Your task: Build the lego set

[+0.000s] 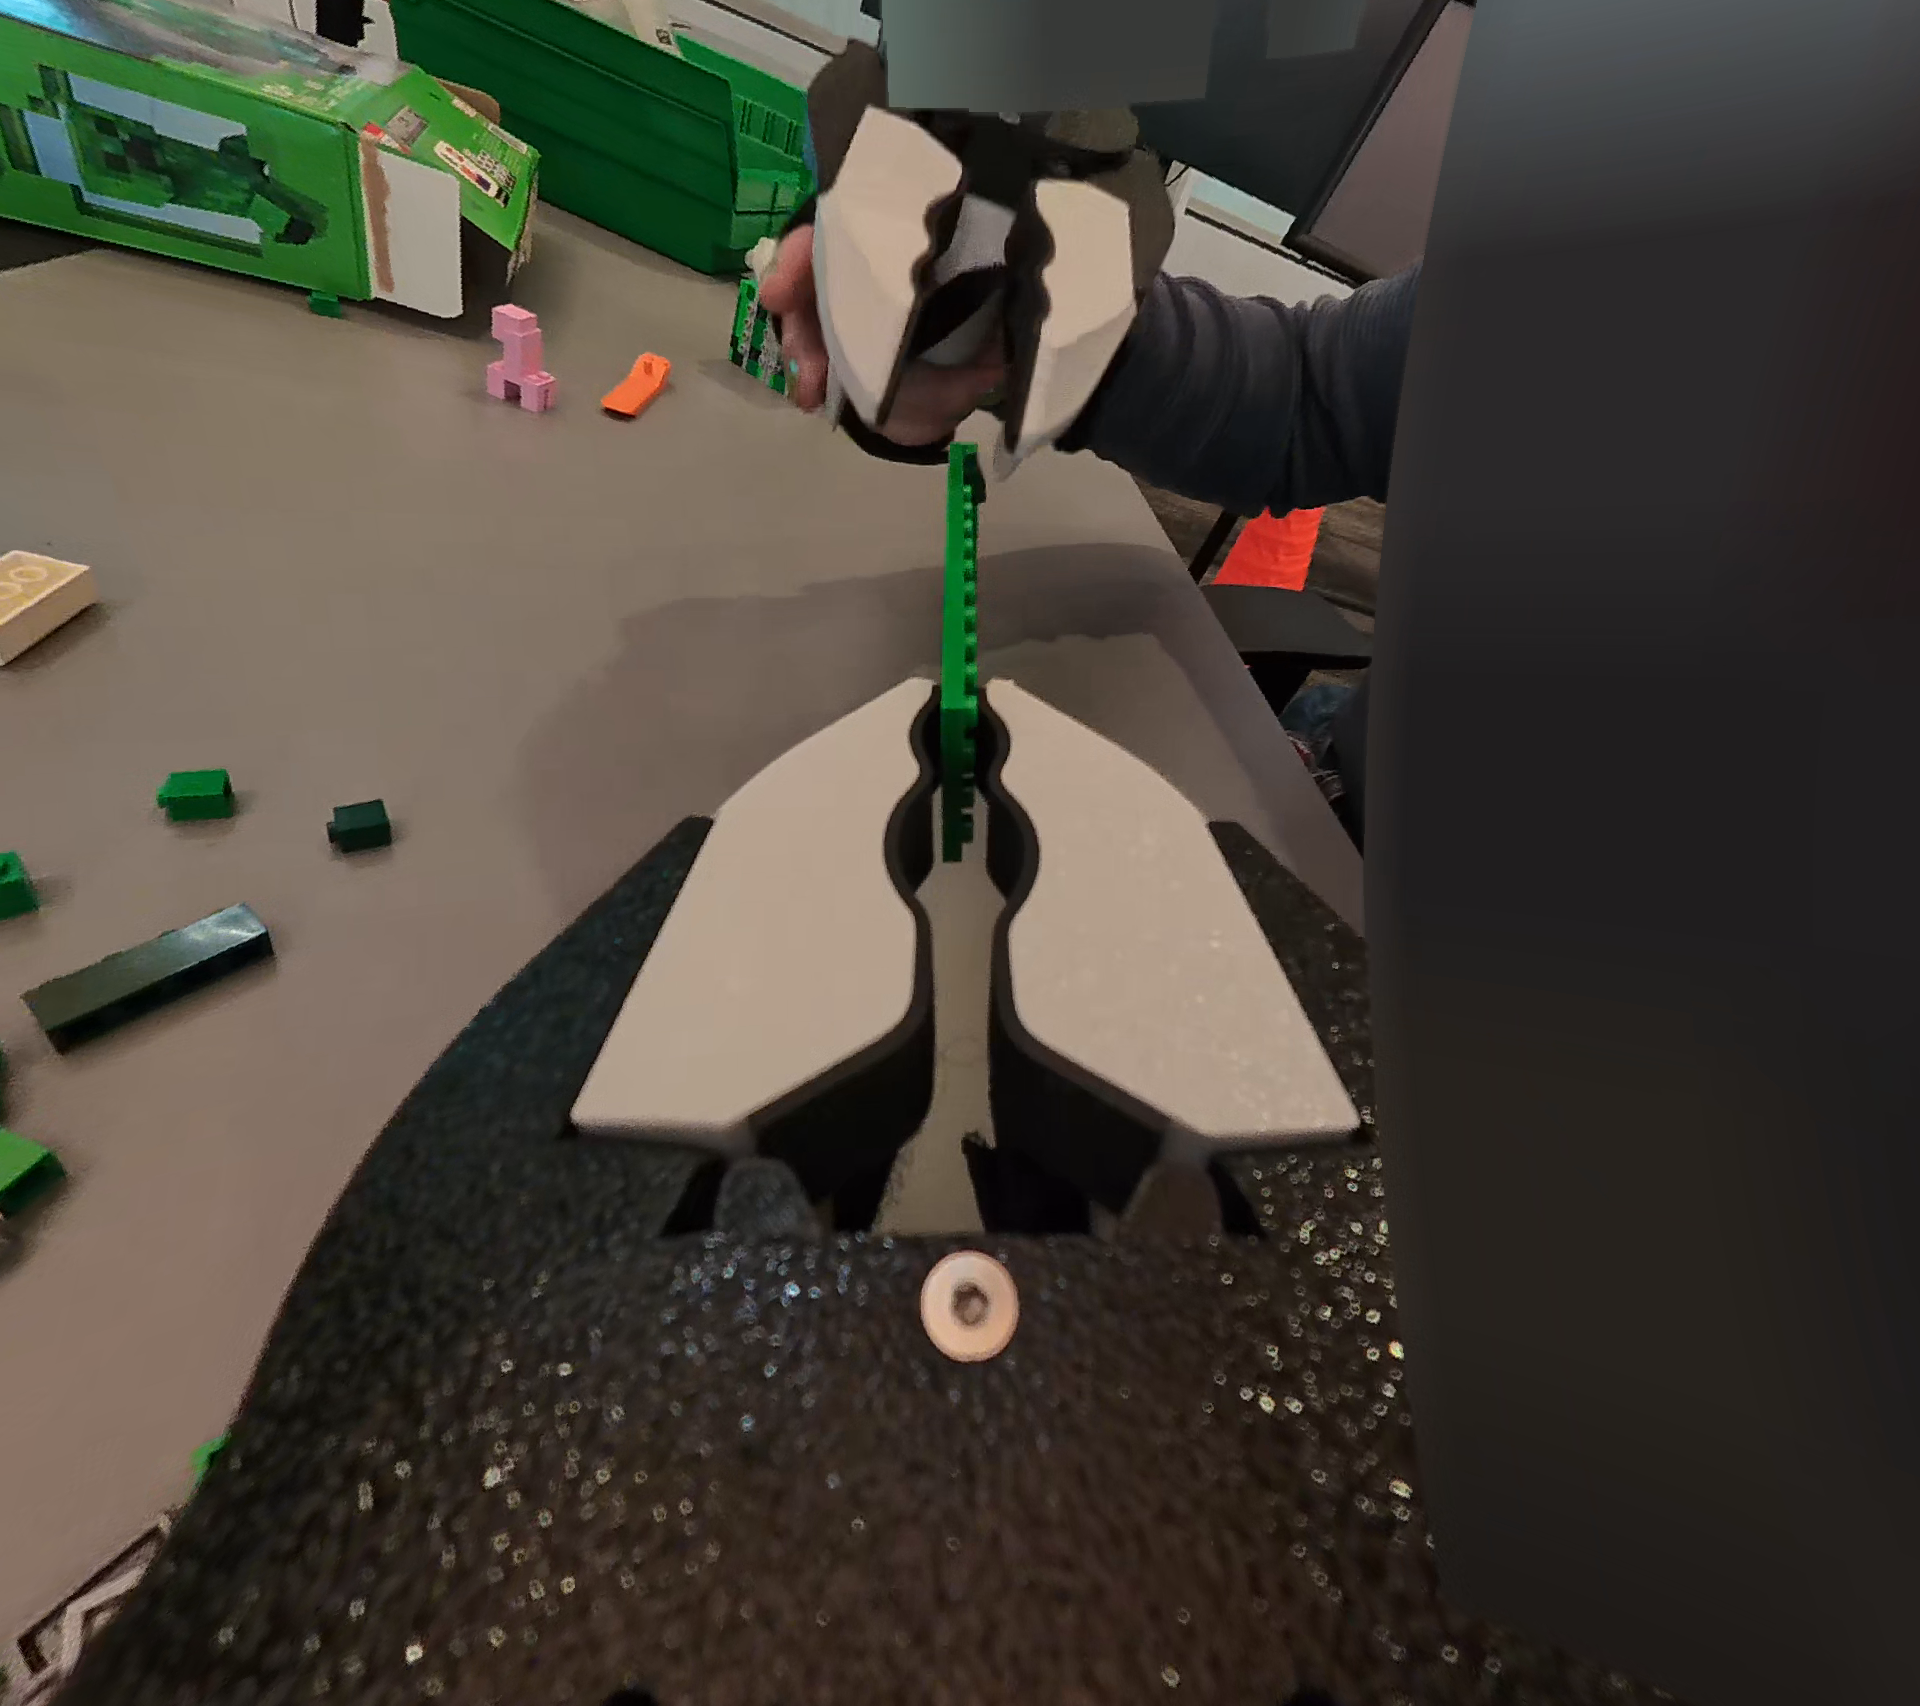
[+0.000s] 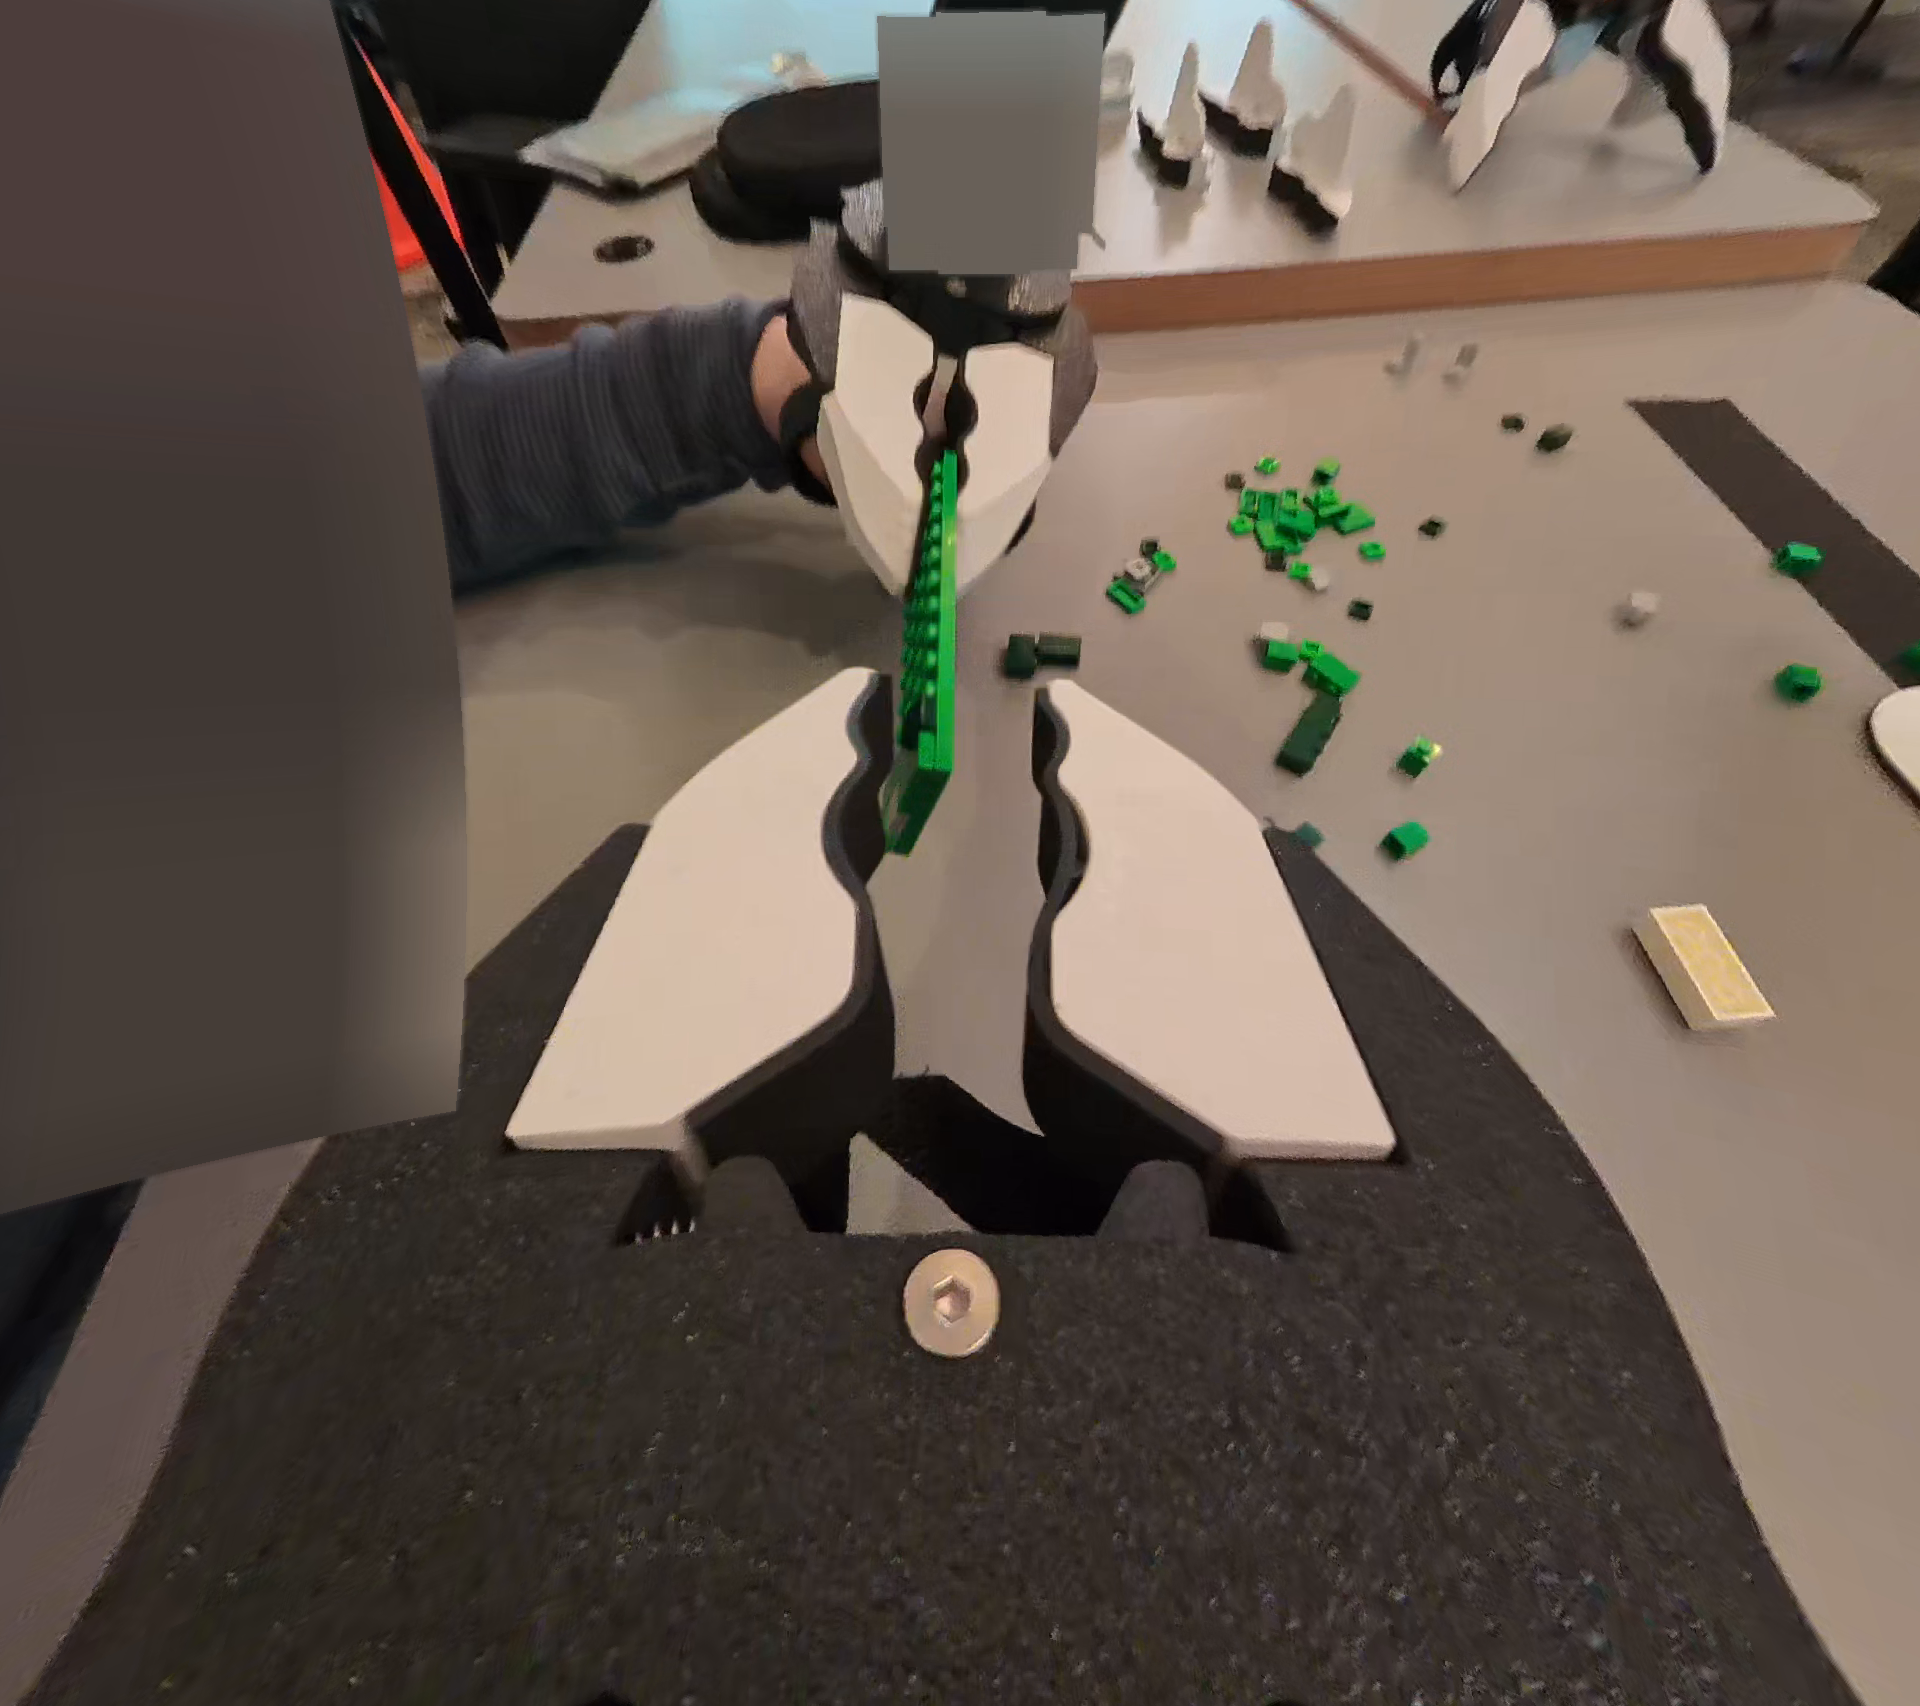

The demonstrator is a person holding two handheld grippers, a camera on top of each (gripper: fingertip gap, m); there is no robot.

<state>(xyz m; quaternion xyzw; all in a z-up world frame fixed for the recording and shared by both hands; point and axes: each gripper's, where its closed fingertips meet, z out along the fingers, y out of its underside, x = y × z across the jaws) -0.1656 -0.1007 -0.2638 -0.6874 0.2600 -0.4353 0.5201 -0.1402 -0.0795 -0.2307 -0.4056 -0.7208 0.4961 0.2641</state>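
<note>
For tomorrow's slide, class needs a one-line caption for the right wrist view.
Open right gripper flanks one end of a green studded plate clamped at its far end by the left gripper, above a grey table strewn with green bricks.

A dark blur (image 1: 1662, 721) hides the left view's right side. The box (image 1: 156, 170) is cut by the left edge. The plate's (image 1: 961, 576) far end disappears behind the right gripper (image 1: 951, 409).
</note>
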